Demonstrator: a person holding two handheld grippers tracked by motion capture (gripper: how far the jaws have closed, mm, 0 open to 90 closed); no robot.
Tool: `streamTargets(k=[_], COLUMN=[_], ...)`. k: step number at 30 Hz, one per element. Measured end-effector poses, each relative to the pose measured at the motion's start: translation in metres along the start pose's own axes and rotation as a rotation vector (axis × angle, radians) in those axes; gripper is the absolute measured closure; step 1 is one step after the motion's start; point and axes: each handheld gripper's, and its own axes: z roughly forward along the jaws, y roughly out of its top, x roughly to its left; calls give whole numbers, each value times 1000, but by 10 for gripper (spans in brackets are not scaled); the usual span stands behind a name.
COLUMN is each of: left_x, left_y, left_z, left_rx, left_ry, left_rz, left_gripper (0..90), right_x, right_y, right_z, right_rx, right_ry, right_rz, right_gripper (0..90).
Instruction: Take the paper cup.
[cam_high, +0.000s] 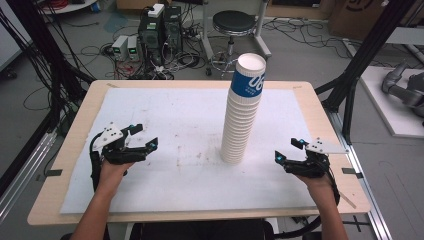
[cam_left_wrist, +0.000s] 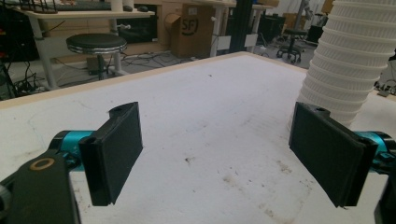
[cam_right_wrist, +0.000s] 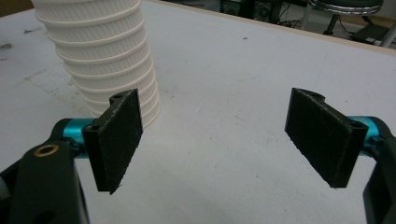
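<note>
Both claws — left claw and right claw — rest low on the table, jaws wide and empty, flanking the tall cup stack at mid-table — seemingly poised to reach in.

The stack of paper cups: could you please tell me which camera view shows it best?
The high view: the stack of paper cups stands whole there, from its base on the white mat to the blue-banded top cup. The left gripper view and the right gripper view show just its ribbed lower cups.
</note>
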Motion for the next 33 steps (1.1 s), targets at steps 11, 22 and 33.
streamTargets(k=[11,22,33], left_x=[1,-4,-5], left_y=[-1,-2,-3], left_z=[1,-1,3], left_rx=[3,22,42], left_ry=[10,1,-16], left_rz=[-10,-9,-19], left_gripper=[173,176,176], right_x=[1,22,43], right_y=[5,59,131], right_z=[-1,-6,2], right_rx=[-31,-112,-147], right_ry=[28,149,275], right_rz=[22,-19,-125], right_gripper=[193,192,192])
